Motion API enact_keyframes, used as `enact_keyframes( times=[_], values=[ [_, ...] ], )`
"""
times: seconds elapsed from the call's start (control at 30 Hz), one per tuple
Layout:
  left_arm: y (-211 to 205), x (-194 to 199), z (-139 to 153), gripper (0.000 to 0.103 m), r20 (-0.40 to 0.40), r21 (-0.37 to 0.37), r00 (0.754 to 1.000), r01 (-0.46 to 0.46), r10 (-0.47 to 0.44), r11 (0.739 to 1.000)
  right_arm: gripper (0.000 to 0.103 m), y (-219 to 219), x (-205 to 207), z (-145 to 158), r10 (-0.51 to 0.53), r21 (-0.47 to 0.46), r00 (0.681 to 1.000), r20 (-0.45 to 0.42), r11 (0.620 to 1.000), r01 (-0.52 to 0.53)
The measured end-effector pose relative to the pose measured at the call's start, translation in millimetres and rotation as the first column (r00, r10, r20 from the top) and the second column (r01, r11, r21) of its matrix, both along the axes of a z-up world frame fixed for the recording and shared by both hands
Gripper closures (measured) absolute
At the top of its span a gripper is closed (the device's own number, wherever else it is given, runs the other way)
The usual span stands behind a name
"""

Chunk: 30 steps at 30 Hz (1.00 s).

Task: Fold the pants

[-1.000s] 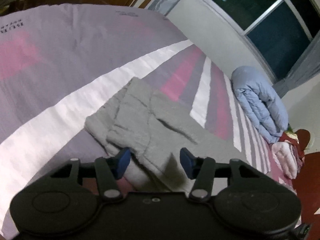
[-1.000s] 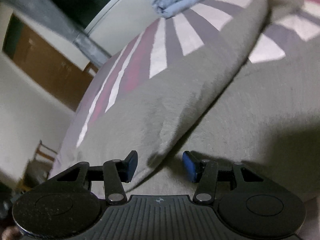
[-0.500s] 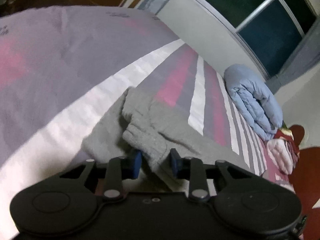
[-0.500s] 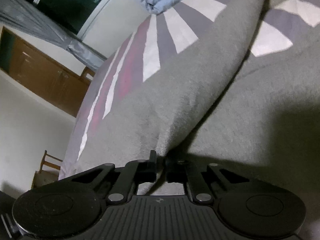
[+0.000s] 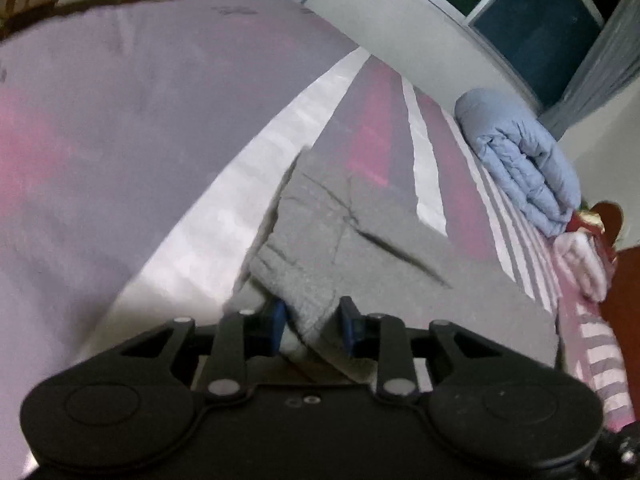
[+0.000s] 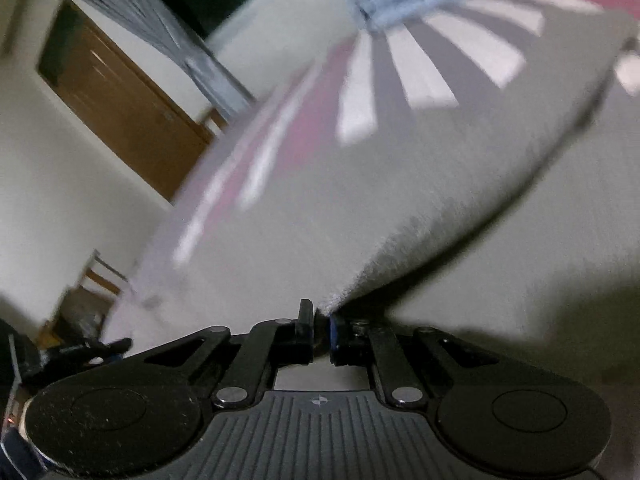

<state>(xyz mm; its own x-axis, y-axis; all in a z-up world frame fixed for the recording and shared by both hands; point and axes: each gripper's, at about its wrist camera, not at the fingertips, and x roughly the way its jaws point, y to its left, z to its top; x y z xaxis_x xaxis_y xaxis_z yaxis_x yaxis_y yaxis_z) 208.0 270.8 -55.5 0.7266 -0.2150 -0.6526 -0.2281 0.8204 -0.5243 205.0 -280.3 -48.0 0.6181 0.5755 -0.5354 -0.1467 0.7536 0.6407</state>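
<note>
While grey pants [image 5: 352,240] lie on the striped bed [image 5: 120,140], the left claw [image 5: 312,320] pinches a cuff and the right claw [image 6: 320,326] clamps another fold (blurred); a blue quilt [image 5: 520,160] sits beneath the window [image 5: 540,20].

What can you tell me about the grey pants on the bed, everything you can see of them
The grey pants look like soft, fuzzy fleece, plain with no print. They lie on the striped bedspread, creased, with several layers overlapping at the near end. The left gripper is clamped on a thick bunched corner, its blue pads pressing either side. In the right wrist view the right gripper pinches a thin edge of the pants, and from there a raised fold runs up toward the top right. That view is motion-blurred.
</note>
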Motion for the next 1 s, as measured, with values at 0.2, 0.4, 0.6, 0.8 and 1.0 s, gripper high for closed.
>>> enact_keyframes(
  times=[0.2,0.4,0.6,0.8,1.0],
  values=[
    [-4,4,12,0.084,0.011,0.036,1.000,0.000,-0.001,0.999,0.095,9,-2,2,-0.019,-0.001,1.000,0.008,1.000,0.019],
    [4,4,27,0.084,0.051,0.041,0.999,0.003,-0.005,0.999,0.095,11,-9,25,-0.004,0.027,0.999,0.039,1.000,0.002],
    [2,-1,4,0.082,0.016,0.050,1.000,0.006,-0.006,0.999,0.095,17,-7,-6,-0.014,0.008,0.999,-0.040,1.000,0.014],
    [-10,-18,32,0.031,0.031,0.262,0.997,-0.071,0.065,0.962,0.088,14,-11,12,-0.024,-0.008,1.000,-0.005,1.000,0.024],
    [-16,-34,69,0.035,0.097,0.301,0.991,-0.114,0.089,0.947,0.085,-7,-26,32,-0.049,-0.012,0.998,0.042,0.999,0.050]
  ],
)
